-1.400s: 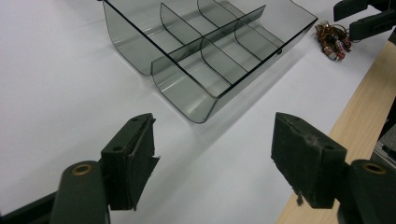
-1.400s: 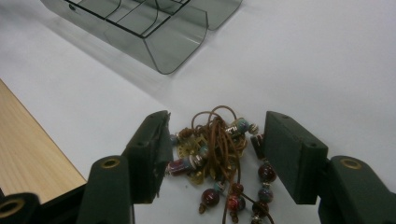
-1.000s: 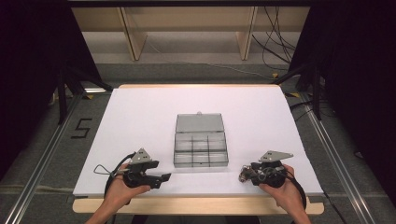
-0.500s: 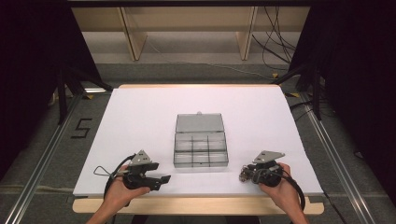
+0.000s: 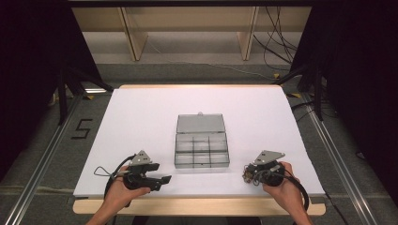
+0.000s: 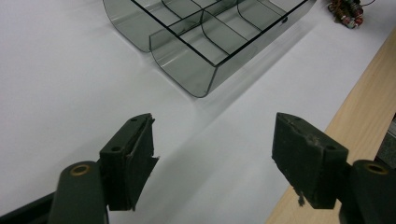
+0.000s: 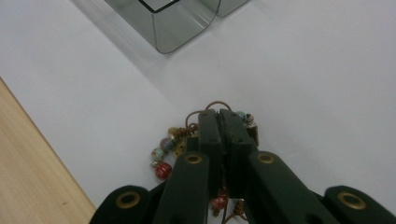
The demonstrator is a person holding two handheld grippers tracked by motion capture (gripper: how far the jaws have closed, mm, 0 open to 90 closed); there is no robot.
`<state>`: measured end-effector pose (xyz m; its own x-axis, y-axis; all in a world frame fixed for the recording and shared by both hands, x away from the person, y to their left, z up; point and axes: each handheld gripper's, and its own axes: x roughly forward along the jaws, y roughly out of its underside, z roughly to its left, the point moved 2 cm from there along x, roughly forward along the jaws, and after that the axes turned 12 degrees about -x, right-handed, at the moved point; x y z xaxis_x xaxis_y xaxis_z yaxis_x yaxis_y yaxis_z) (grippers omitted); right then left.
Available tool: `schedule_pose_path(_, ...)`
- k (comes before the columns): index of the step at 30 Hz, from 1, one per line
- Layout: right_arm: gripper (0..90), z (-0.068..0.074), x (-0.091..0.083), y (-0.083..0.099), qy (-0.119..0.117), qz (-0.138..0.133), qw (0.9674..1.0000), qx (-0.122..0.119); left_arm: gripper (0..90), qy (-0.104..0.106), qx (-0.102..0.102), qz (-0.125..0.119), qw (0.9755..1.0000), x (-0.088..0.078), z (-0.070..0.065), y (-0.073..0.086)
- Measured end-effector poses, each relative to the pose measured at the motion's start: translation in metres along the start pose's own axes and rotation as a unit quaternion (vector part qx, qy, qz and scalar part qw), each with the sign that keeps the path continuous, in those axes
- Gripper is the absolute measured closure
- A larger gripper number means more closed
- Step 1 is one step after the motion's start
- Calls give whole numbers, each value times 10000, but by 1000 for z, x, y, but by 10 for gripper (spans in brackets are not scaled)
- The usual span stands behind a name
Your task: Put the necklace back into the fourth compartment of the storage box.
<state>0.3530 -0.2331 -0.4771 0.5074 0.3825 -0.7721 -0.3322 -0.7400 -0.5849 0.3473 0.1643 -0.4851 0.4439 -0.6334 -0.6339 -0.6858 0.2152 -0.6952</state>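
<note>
A clear grey plastic box (image 5: 202, 151) sits open at the middle of a white table (image 5: 141, 117), its lid (image 5: 200, 123) laid flat behind it and its tray split by thin walls into small compartments; seen from above, they look empty. From the left gripper view the box's walls are smoky, see-through and rounded at the corners. A person's right hand (image 5: 281, 187) holds the right gripper (image 7: 219, 122) near the table's front edge, right of the box, its jaws clenched on a beaded bracelet (image 7: 170, 147) strung with red, green and gold-toned beads on a brown cord. The left hand (image 5: 124, 190) holds the left gripper (image 6: 212, 156) near the front edge on the box's other side, jaws spread wide and grasping nothing, low above the bare white surface.
</note>
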Motion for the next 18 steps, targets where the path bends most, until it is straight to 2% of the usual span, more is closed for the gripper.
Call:
schedule_pose_path(1,893,0,-1,0,-40,27,10000,-8,293,-3,-32,-16,10000,0,0,0)
schedule_pose_path(2,893,-1,-1,-1,-47,1,9999,-91,293,-1,37,-12,10000,-1,1,0)
schedule_pose_path(3,894,-1,-2,-2,-28,1,10000,-79,293,-26,-9,-42,10000,0,1,0)
schedule_pose_path(4,893,0,-2,-3,19,-104,9999,-67,293,-11,-37,-64,10000,-1,1,-1)
schedule_pose_path(5,894,-1,-4,-4,-17,-71,9999,-145,293,6,22,-12,10000,-2,2,-1)
schedule_pose_path(6,894,0,-6,-6,12,-74,9999,-122,293,-10,7,-26,10000,-2,2,-1)
schedule_pose_path(7,894,0,-7,-8,45,-148,9997,-163,293,-11,33,-23,10000,-2,2,-2)
schedule_pose_path(11,894,2,-13,-15,-75,-115,9997,-218,293,-35,17,-20,10000,-2,2,-2)
schedule_pose_path(13,894,1,-15,-18,-52,-147,9995,-268,293,-32,61,-20,10000,-2,3,-1)
schedule_pose_path(14,894,2,-14,-20,-19,-211,9995,-241,293,-32,41,-11,10000,-3,3,-2)
schedule_pose_path(18,894,-2,-21,-31,-23,-216,9990,-387,293,-15,-3,-42,10000,-3,3,-1)
